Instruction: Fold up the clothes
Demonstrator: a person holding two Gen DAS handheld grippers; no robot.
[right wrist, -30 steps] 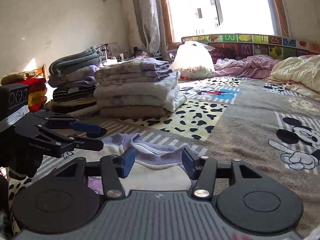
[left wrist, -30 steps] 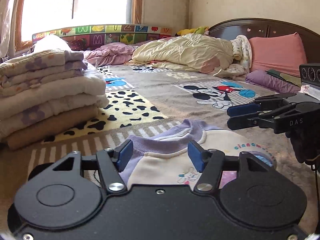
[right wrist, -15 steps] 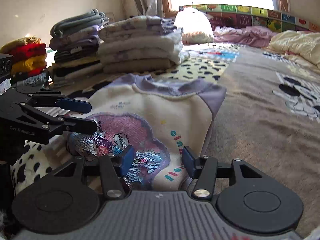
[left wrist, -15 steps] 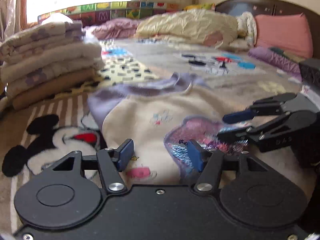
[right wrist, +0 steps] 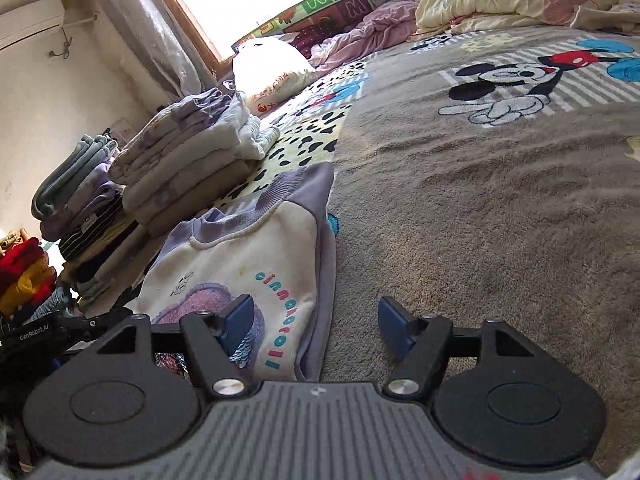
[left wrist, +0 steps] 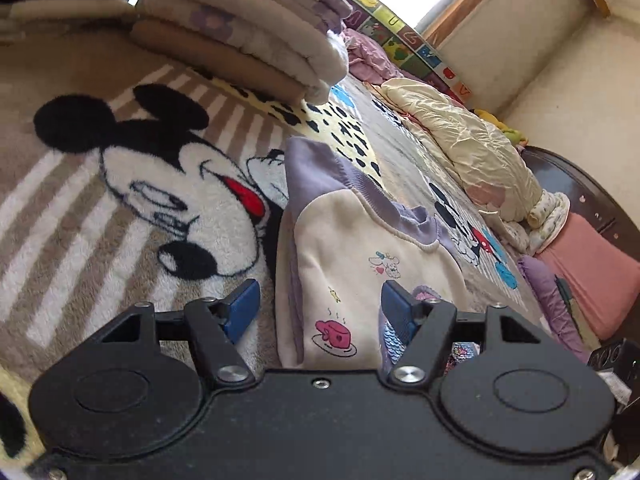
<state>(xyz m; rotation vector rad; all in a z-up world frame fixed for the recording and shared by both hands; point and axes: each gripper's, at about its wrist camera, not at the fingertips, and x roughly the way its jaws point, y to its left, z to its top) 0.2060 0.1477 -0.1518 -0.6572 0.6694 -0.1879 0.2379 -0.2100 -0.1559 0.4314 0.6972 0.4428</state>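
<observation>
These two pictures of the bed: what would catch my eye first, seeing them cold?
Probably the cream sweatshirt with purple sleeves, lying flat on the cartoon-mouse blanket right in front of both open grippers, the left over its one side edge and the right over the other. Next, the tall stack of folded clothes just beyond it, and the crumpled cream quilt near the headboard.

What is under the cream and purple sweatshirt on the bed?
The sweatshirt lies flat on a fleece cartoon-mouse blanket, which shows all around it. The blanket part directly beneath, and anything else there, is covered and cannot be seen.
</observation>
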